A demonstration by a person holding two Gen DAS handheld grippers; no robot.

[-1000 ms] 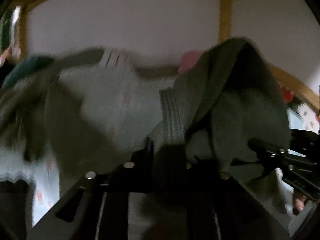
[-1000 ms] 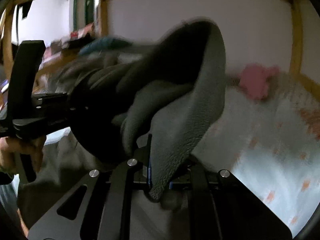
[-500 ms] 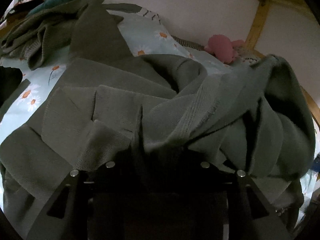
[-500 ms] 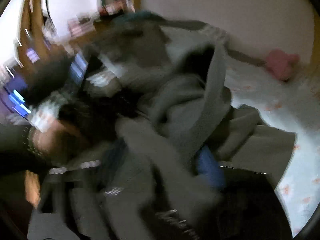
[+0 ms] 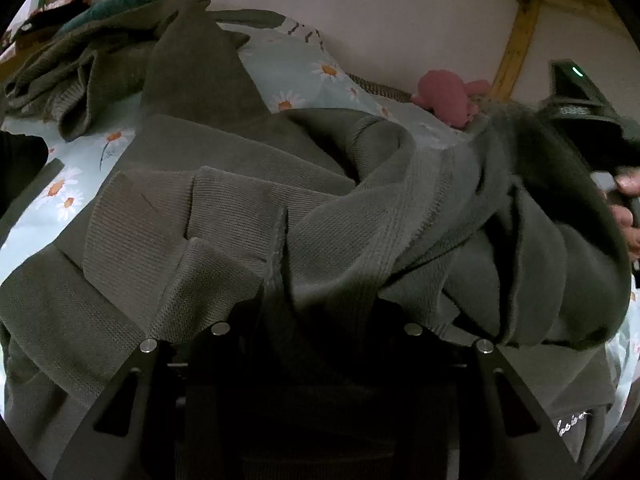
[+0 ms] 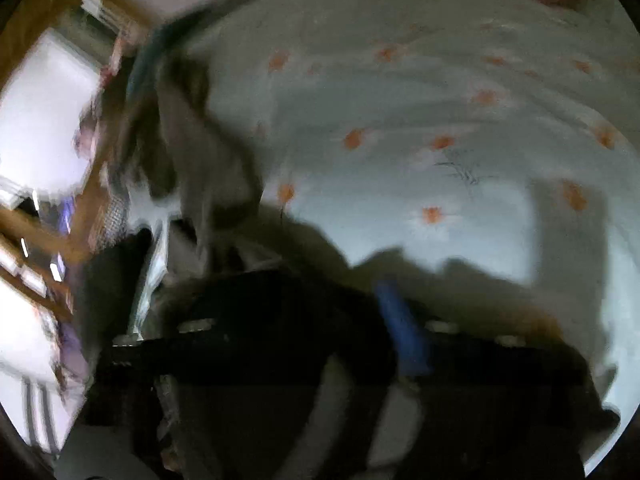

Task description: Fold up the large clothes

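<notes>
A large olive-green knit garment (image 5: 248, 208) lies heaped on the daisy-print bed sheet (image 5: 296, 72). Its folds cover my left gripper (image 5: 316, 320), so the fingertips are hidden and a ridge of cloth rises between the fingers. At the right edge, a fold of the garment (image 5: 560, 216) bulges in front of the right gripper's body (image 5: 576, 108) and the hand (image 5: 624, 208) holding it. The right wrist view is blurred. There my right gripper (image 6: 332, 312) hangs over the sheet (image 6: 440, 120) with its jaws closing and one blue pad (image 6: 404, 332) bare. I see no cloth between them.
A pink soft toy (image 5: 448, 96) lies by the white wall at the far side of the bed. More olive and teal clothes (image 5: 100, 40) are piled at the far left. A wooden bed post (image 5: 516, 40) stands behind. Shelves (image 6: 48, 120) blur past at the left.
Both grippers held the garment up in the air; now it rests on the bed. My left gripper sank with it. My right gripper let go of the fleecy edge and swung away over the sheet.
</notes>
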